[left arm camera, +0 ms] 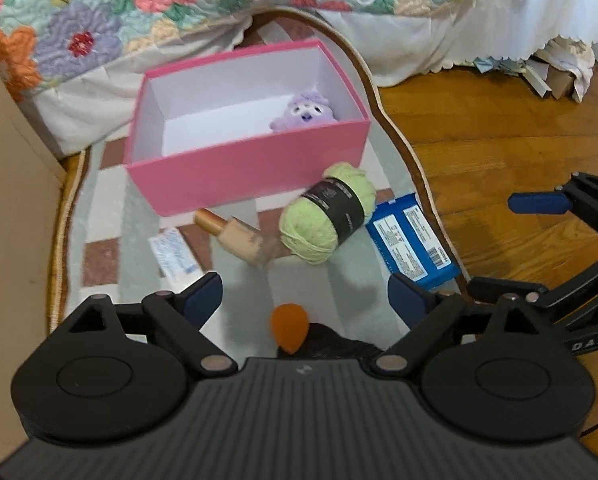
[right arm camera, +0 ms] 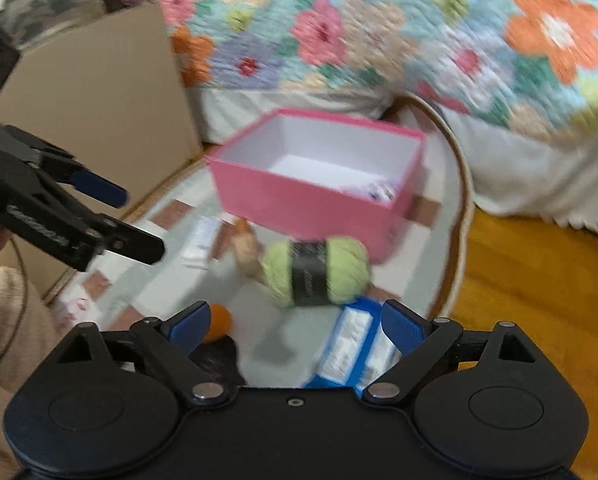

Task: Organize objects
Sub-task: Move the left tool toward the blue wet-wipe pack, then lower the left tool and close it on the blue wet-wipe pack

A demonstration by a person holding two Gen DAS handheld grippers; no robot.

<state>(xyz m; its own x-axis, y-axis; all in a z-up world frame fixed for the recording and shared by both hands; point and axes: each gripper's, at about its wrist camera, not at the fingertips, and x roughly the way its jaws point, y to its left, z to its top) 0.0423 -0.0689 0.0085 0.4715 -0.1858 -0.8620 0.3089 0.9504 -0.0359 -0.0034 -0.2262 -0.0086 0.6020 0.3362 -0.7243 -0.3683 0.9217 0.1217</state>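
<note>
Pink box (left arm camera: pixel 243 176), open-topped and white inside, is taken as the landmark; it stands on a patterned rug (left arm camera: pixel 111 184) below a floral bedspread (left arm camera: pixel 99 12). Inside the box, against its right end wall, a purple plush toy (left arm camera: pixel 305 112) is already lodged. Just in front of the box, a ball of green yarn (left arm camera: pixel 327 214) with a dark band is laid on its side, touching or nearly touching the box's front wall. Beside the yarn, further along the box front, a beige bottle with a gold cap (left arm camera: pixel 235 236) is found, and beyond that a white packet (left arm camera: pixel 173 256). At the box's right front corner, past the yarn, a blue pack (left arm camera: pixel 413 240) is laid flat. Nearer the cameras than all these, an orange egg-shaped sponge (left arm camera: pixel 289 328) rests against a dark item that cannot be identified. The left gripper (left arm camera: pixel 305 300) is held wide apart with nothing grasped, the sponge lying between and below its fingers. The right gripper (right arm camera: pixel 297 326) is likewise spread wide and empty, poised over the blue pack. Risks noted: the round yarn may be nudged and rolled by either finger; the two grippers, working close together in front of the box, may collide; the soft sponge may be squeezed out sideways if pinched off-centre.
</note>
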